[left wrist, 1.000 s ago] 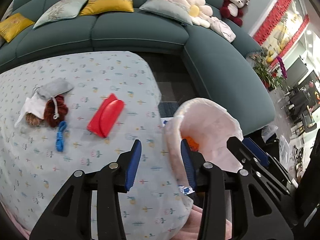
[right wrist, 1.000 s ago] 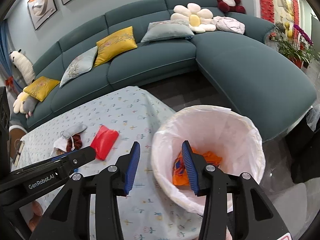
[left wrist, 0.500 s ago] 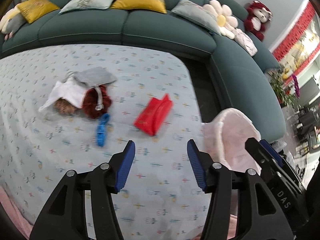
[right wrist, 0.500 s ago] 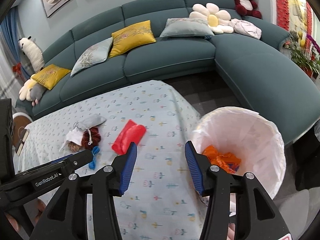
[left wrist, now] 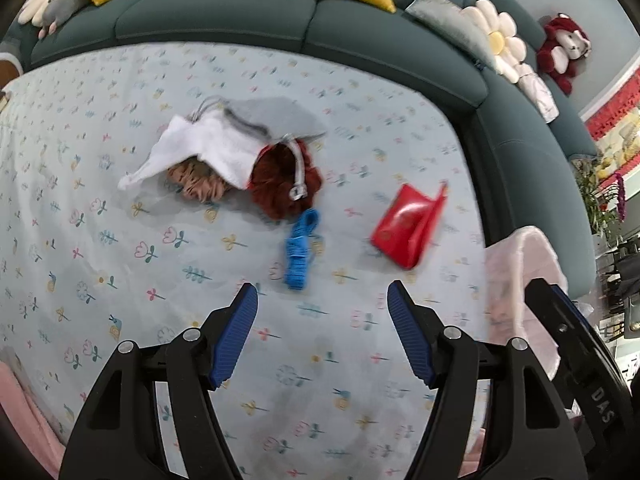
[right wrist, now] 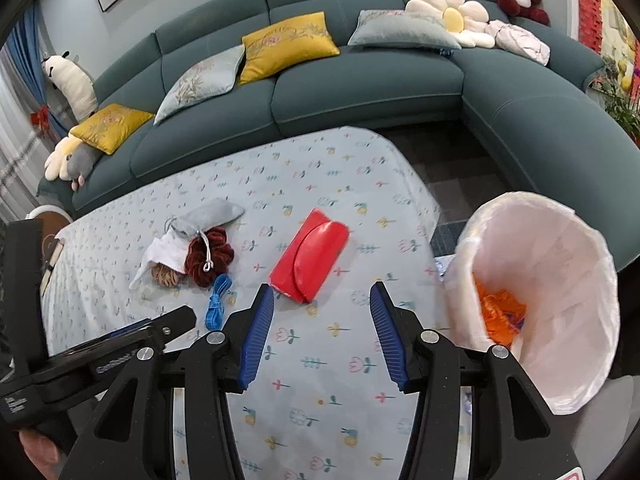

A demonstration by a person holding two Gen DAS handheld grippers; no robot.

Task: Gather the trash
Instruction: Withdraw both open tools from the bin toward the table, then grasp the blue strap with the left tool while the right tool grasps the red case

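Right wrist view: counter under pale floral cloth. White-lined round bin at its right edge, orange scrap inside. Red glossy flat pouch mid-cloth, just ahead of right tool, spread, empty. Left tool just opened wider, empty, above cloth near blue cord bundle.

Each gripper is a black plastic frame with silver screws at the joints. Its fingers carry ribbed blue pads; white lettering marks the body.
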